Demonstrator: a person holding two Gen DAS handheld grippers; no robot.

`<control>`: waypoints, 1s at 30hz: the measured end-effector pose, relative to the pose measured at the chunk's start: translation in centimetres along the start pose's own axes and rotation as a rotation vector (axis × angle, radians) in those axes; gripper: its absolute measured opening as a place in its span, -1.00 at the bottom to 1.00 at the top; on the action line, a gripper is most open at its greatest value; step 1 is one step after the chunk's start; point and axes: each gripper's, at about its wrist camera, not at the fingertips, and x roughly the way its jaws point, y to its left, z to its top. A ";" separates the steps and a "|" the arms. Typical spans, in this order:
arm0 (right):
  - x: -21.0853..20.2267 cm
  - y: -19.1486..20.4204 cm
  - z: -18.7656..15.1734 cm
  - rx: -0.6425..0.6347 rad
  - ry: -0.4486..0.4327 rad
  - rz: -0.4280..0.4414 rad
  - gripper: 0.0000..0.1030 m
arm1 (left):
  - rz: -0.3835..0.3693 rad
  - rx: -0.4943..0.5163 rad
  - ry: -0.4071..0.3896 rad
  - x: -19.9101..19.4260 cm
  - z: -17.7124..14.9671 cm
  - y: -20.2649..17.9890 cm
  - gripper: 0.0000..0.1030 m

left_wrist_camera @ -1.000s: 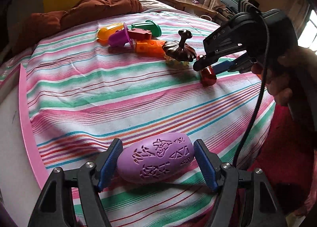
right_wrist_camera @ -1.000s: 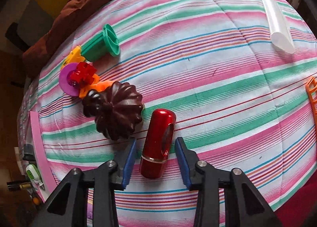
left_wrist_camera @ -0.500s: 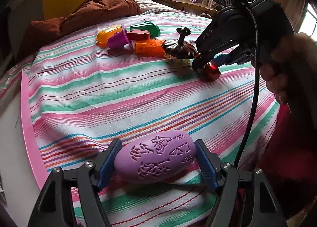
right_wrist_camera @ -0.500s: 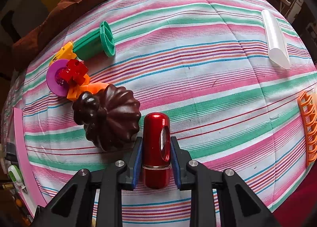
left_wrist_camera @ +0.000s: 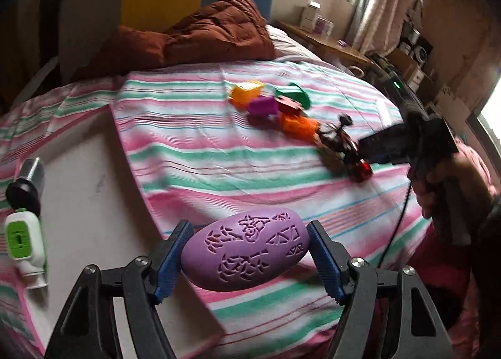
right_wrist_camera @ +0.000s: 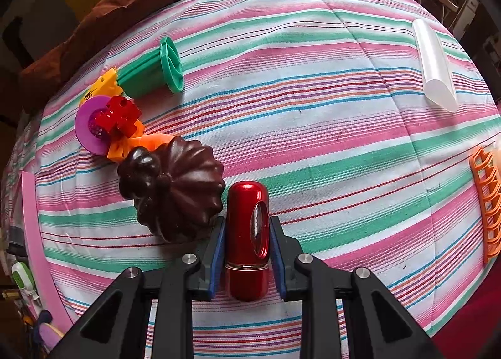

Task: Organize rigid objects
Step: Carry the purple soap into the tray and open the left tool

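My left gripper is shut on a purple oval piece with cut-out patterns. It hangs above the corner of a white board with a pink edge that lies on the striped bed. My right gripper points steeply down and is shut on a shiny red capsule that lies on the sheet. A dark brown fluted lid with a knob touches the capsule's left side. From the left wrist view, the right gripper and red capsule show at the right, in a person's hand.
Behind the lid lies a cluster: a green flanged piece, a purple disc, a red cross block. A clear tube and an orange rack lie right. A white-green device rests on the board. A brown quilt lies behind.
My right gripper closed on the red capsule. My left gripper rose and swung left with the purple oval, bringing the white board into view.
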 end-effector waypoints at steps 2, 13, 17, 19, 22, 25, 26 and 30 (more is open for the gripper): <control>0.0 -0.1 -0.1 -0.001 -0.001 -0.001 -0.49 | 0.060 -0.056 -0.016 -0.5 1.2 3.4 0.44; -0.4 -0.6 -0.9 -0.007 -0.008 0.001 -0.49 | 0.316 -0.196 0.006 2.1 4.8 16.7 0.44; -0.6 -0.8 -1.2 -0.011 -0.009 0.000 -0.49 | 0.354 -0.175 0.016 3.3 5.4 16.6 0.43; -0.5 -0.7 -1.1 -0.010 -0.009 0.000 -0.49 | 0.371 -0.155 0.015 3.6 5.6 16.1 0.29; -0.6 -0.8 -1.1 -0.011 -0.010 -0.001 -0.49 | 0.373 -0.164 0.012 3.7 5.7 16.4 0.28; -0.7 -1.1 -1.3 -0.010 -0.010 -0.001 -0.49 | 0.370 -0.179 0.007 3.2 5.6 16.8 0.27; -0.8 -1.2 -1.3 -0.010 -0.010 0.000 -0.49 | 0.366 -0.189 0.002 2.8 5.4 16.8 0.26; -0.8 -1.6 -1.2 -0.011 -0.010 -0.001 -0.48 | 0.367 -0.199 -0.031 1.2 4.5 16.3 0.31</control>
